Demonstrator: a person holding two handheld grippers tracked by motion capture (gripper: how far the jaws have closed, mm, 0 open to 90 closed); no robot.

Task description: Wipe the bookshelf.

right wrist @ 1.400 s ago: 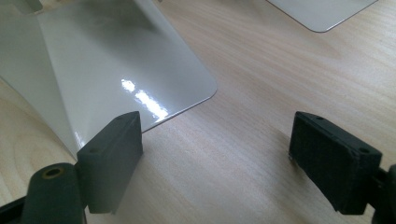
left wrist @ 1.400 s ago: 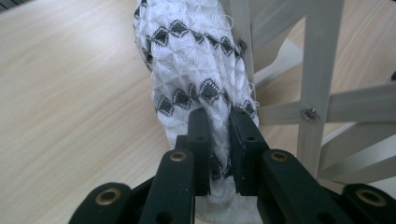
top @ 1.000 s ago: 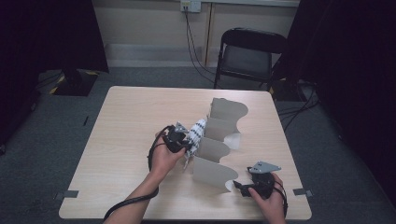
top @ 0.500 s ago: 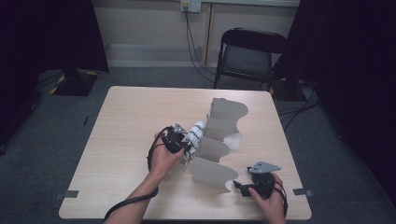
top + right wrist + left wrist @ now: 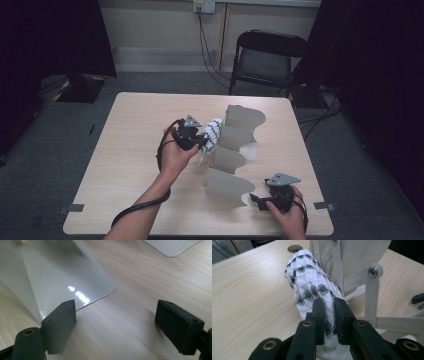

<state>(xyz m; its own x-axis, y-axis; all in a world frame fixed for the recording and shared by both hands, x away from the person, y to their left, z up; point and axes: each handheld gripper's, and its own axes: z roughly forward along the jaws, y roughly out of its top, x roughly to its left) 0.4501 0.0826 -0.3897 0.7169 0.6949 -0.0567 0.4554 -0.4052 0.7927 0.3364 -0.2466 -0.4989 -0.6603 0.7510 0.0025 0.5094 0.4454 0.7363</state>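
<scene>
A white sock with black diamond marks (image 5: 213,132) hangs above the table, and my left gripper (image 5: 203,141) is shut on it. In the left gripper view both jaws pinch the sock (image 5: 312,282) near its lower end, my left gripper (image 5: 329,304) pointing toward the rack. A grey folding rack of wavy panels (image 5: 239,131) stands upright in the middle of the table, right beside the sock. My right gripper (image 5: 253,199) rests at the rack's near end, open. In the right gripper view its jaws (image 5: 117,312) stand wide apart over bare wood, the left one beside a glossy white panel (image 5: 62,272).
The light wooden table (image 5: 125,150) has a round hole (image 5: 295,248) past the sock. A black folding chair (image 5: 267,55) stands behind the far edge, with cables on the floor. A black cable trails from my left gripper along the forearm.
My left hand has lifted the sock upward beside the rack. The right hand and its gripper have stayed where they were.
</scene>
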